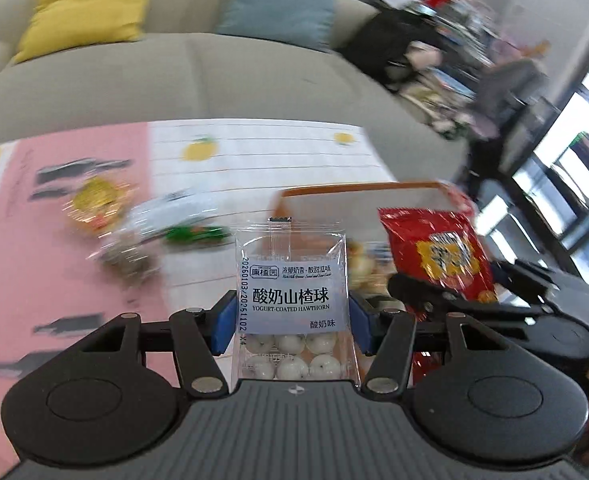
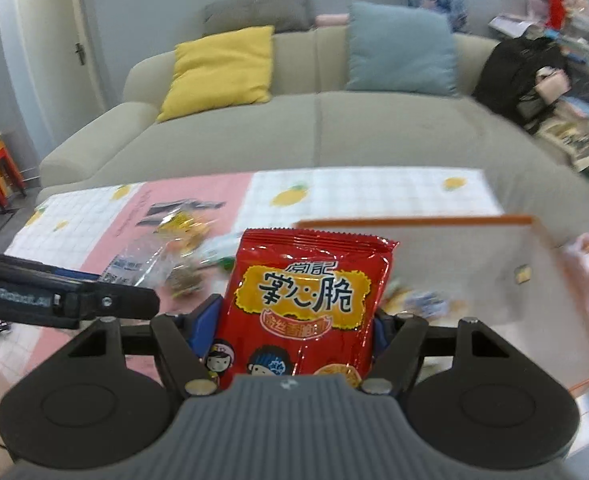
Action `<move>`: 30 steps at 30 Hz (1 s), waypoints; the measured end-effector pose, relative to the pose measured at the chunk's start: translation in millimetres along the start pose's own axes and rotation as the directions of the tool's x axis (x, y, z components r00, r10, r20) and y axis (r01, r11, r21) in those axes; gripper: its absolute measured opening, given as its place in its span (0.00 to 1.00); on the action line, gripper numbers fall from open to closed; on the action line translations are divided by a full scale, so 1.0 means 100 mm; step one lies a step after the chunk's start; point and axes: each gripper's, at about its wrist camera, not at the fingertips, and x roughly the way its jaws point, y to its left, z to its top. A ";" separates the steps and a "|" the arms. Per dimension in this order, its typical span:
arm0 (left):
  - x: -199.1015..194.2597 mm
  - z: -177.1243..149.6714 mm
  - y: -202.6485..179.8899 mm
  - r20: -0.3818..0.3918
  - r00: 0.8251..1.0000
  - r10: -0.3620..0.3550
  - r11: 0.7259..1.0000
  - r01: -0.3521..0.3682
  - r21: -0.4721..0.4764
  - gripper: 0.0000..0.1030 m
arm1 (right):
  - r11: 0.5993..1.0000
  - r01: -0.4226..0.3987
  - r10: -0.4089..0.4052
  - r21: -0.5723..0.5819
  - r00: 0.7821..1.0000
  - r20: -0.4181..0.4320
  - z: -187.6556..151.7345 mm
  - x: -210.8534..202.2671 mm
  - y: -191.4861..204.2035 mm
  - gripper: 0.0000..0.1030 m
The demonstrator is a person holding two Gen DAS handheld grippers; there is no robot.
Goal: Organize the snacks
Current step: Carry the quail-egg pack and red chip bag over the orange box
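Loose snack packets (image 2: 174,252) clutter the tablecloth (image 2: 354,196) left of the orange-rimmed box (image 2: 414,222). The cloth's far white section is open for passage. The left gripper (image 2: 66,300) crosses the right gripper's near-left side. The box wall blocks the right.

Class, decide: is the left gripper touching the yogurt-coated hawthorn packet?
Touching. The left wrist view shows the left gripper with blue pads pressed against both edges of the hawthorn packet.
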 end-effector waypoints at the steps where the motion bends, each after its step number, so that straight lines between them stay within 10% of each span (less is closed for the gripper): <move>1: 0.06 0.05 -0.12 -0.013 1.000 -0.017 1.000 0.018 0.021 0.63 | 1.000 0.016 -0.016 -0.001 1.000 -0.001 0.03 -0.02 -0.10 0.67; 14: 1.04 0.41 -0.91 -0.297 0.952 -0.073 0.984 0.117 0.135 0.63 | 0.989 0.143 -0.146 -0.029 0.975 -0.170 0.28 0.35 -1.15 0.67; 30: 1.90 0.22 -1.21 -0.476 0.855 0.205 0.894 0.035 0.447 0.64 | 0.998 0.067 -0.056 0.000 0.828 -0.557 -0.04 1.29 -1.61 0.67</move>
